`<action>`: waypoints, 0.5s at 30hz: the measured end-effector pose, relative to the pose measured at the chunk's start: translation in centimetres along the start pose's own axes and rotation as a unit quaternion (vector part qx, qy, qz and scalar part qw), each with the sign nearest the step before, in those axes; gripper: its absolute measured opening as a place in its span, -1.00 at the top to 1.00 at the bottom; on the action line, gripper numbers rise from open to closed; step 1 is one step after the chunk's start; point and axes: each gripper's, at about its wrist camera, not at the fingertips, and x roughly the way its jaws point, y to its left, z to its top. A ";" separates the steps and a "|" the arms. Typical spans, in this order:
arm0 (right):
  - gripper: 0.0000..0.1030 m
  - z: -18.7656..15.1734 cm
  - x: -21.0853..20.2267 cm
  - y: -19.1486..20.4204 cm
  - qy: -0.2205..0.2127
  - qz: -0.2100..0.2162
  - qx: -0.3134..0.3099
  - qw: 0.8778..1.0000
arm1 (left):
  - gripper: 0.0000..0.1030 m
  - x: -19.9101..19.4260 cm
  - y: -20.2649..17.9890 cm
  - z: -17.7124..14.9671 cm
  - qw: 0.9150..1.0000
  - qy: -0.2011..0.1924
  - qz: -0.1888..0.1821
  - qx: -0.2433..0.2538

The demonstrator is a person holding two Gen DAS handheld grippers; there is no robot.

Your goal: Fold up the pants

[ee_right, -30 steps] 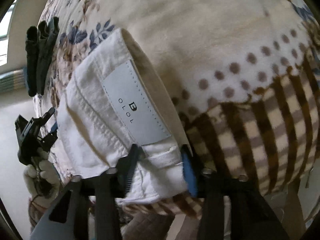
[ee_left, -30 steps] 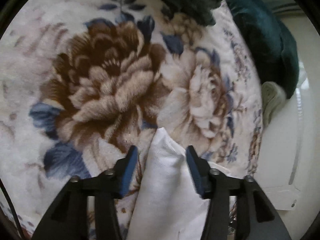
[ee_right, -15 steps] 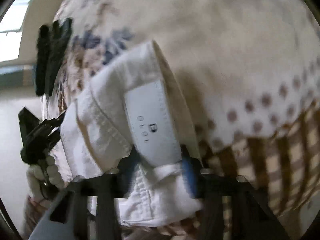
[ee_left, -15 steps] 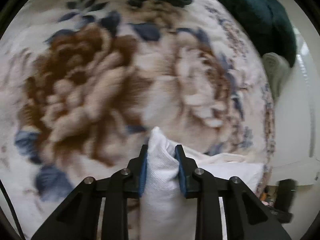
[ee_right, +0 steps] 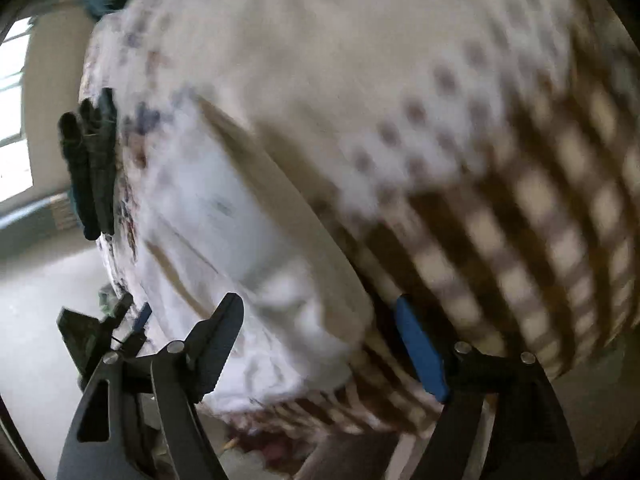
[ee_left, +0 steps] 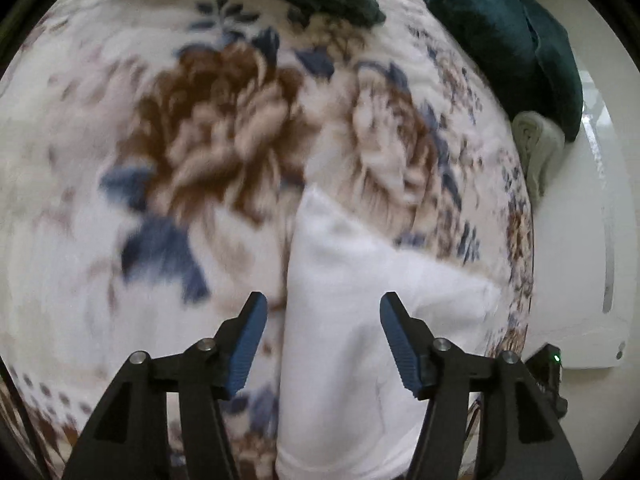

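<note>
A: So, where are the white pants point(ee_left: 352, 344) now?

B: They lie folded on the floral blanket point(ee_left: 192, 152), near its edge, with the waistband part point(ee_right: 224, 240) toward the checked border of that blanket point(ee_right: 520, 220). Dark clothes point(ee_right: 90, 168) hang at the blanket's far edge.

A: How will the pants handle?

B: I judge them soft and light, but thick where the layers are stacked. The cloth is not slippery and it will sag if it is lifted by one corner. It is better to take the folded edge, through all layers, one gripper at each end.

A: And the grippers?

B: The left gripper point(ee_left: 320, 340) stands about half open, the folded leg end between its jaws, and the pads do not press it. The right gripper point(ee_right: 316, 340) is wide open over the waistband and holds nothing.

A: What differs from half a second ago?

B: Then both pinched the cloth. Both have just been opening and released it. The pants stay on the blanket, a little flatter at the left end.
</note>
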 end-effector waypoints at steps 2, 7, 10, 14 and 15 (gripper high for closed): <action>-0.01 -0.8 1.2 -0.9 0.008 0.035 0.017 0.999 | -0.09 1.2 0.2 -1.2 1.000 0.017 0.002 -0.003; 0.58 -2.9 -2.5 0.3 -0.053 0.010 -0.003 0.999 | -0.17 2.6 0.1 -2.9 0.999 0.033 -0.006 -0.013; 0.59 -3.4 -3.7 -1.0 -0.060 -0.022 -0.008 0.998 | -0.22 3.0 -0.9 -2.8 0.999 0.038 -0.007 0.000; 0.59 -2.8 -3.5 -3.5 -0.050 -0.038 0.015 0.998 | -0.22 3.4 -1.8 -2.1 0.999 0.042 -0.003 0.015; 0.59 -2.8 -3.5 -3.6 -0.052 -0.042 0.011 0.998 | -0.23 3.4 -1.9 -1.8 0.999 0.042 -0.002 0.016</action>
